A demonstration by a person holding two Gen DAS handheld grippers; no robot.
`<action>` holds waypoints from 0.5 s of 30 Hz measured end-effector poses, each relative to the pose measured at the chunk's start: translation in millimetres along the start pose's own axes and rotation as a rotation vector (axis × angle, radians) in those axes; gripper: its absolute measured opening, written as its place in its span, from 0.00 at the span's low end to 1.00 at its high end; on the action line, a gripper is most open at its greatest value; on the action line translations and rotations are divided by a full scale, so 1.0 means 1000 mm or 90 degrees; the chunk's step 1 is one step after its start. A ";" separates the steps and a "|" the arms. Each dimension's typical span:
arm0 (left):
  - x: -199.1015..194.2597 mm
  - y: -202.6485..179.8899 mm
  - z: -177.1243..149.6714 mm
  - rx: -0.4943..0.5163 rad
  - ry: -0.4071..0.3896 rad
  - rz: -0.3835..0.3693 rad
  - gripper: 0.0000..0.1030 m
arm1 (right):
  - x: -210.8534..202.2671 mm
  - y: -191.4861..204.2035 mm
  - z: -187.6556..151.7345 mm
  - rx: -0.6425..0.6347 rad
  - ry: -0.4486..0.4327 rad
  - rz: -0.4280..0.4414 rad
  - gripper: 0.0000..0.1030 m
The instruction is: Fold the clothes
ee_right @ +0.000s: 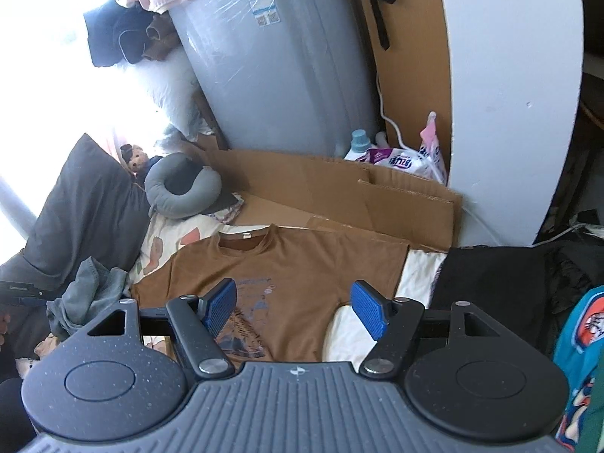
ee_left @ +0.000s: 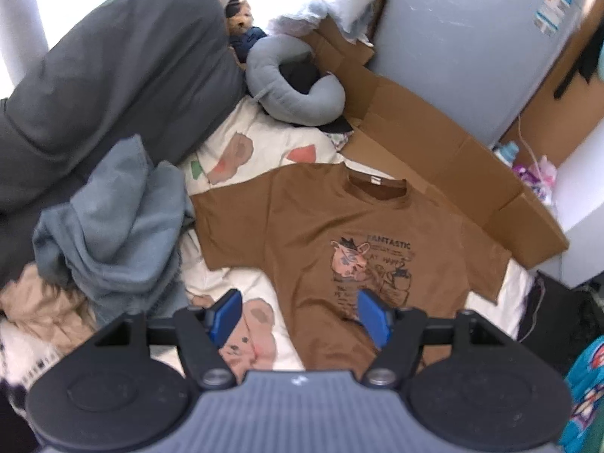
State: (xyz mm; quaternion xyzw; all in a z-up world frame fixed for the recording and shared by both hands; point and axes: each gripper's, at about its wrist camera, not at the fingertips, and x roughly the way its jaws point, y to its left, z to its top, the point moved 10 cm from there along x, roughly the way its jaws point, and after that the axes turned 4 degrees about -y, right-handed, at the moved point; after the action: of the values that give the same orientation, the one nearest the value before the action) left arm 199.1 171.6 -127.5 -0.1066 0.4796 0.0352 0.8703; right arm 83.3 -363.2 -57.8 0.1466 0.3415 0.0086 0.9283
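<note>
This is a lived-in bedroom in a home. A bed [ee_left: 234, 139] with a cream cartoon-print sheet fills the middle. At its head lie a dark grey pillow [ee_left: 113, 75], a grey neck pillow [ee_left: 294, 87] and a small teddy bear [ee_left: 241, 19]. A heap of loose clothes [ee_left: 113, 226] sits on the bed below the dark pillow. Beside the bed, flattened cardboard [ee_right: 332, 188] leans by a grey washing machine [ee_right: 279, 68], with a detergent bottle [ee_right: 360, 145] next to it.

A tall grey appliance [ee_right: 279, 60] is flanked by flattened cardboard [ee_right: 339, 188], a white wall panel [ee_right: 509, 94], and glaring window light.
</note>
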 end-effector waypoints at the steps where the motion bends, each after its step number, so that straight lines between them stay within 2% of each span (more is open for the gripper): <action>1: -0.001 0.000 -0.001 0.004 0.001 0.005 0.68 | -0.004 -0.004 0.002 -0.003 -0.002 -0.003 0.71; 9: -0.001 0.004 -0.021 0.012 0.008 0.012 0.69 | -0.029 -0.040 0.001 -0.039 0.010 -0.037 0.71; 12: -0.001 0.005 -0.027 0.028 0.009 0.021 0.69 | -0.037 -0.052 -0.002 -0.058 0.020 -0.038 0.71; 15: 0.001 0.010 -0.033 0.017 0.014 0.029 0.69 | -0.041 -0.062 -0.008 -0.061 0.028 -0.041 0.71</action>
State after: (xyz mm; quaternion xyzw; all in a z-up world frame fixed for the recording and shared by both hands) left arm 170.7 174.0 -146.6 -0.0840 0.4916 0.0475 0.8655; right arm 41.6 -425.5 -55.6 0.0906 0.3657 -0.0012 0.9263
